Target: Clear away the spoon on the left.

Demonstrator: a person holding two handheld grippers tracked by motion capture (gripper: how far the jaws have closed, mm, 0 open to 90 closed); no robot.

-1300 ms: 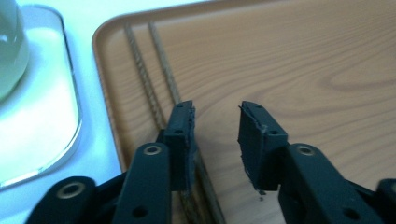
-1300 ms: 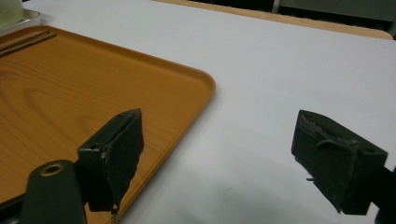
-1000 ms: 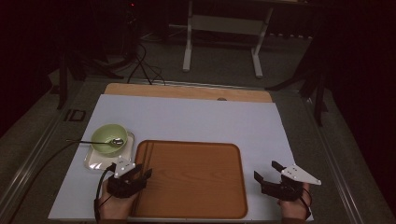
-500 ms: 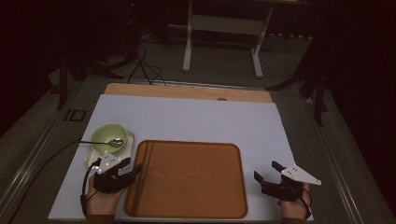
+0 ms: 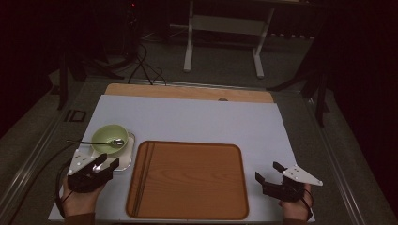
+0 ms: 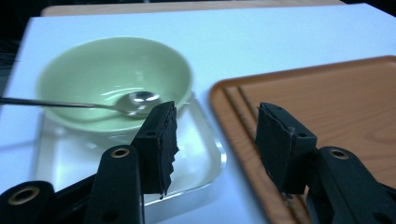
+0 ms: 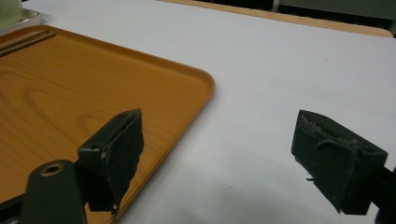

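Table (image 5: 197,119) covered with a white sheet, wooden edge at the far side. Brown wooden tray (image 5: 187,180) lies flat at the near middle; two dark chopsticks (image 5: 141,176) lie along its left edge inside the rim. Left of the tray, a clear square dish (image 5: 123,161), and on it a pale green bowl (image 5: 109,137) with a metal spoon (image 5: 96,142), spoon head inside, handle sticking out past the rim to the left. Left gripper (image 5: 106,161) held in a hand (image 5: 80,199) at the near left, jaws spread, nothing between them, tips over the near edge of the clear dish just short of the bowl; in the left gripper view the gap frames the dish corner and the tray's left rim. Right gripper (image 5: 267,171) at the near right, just right of the tray, jaws wide apart, empty, over bare white sheet
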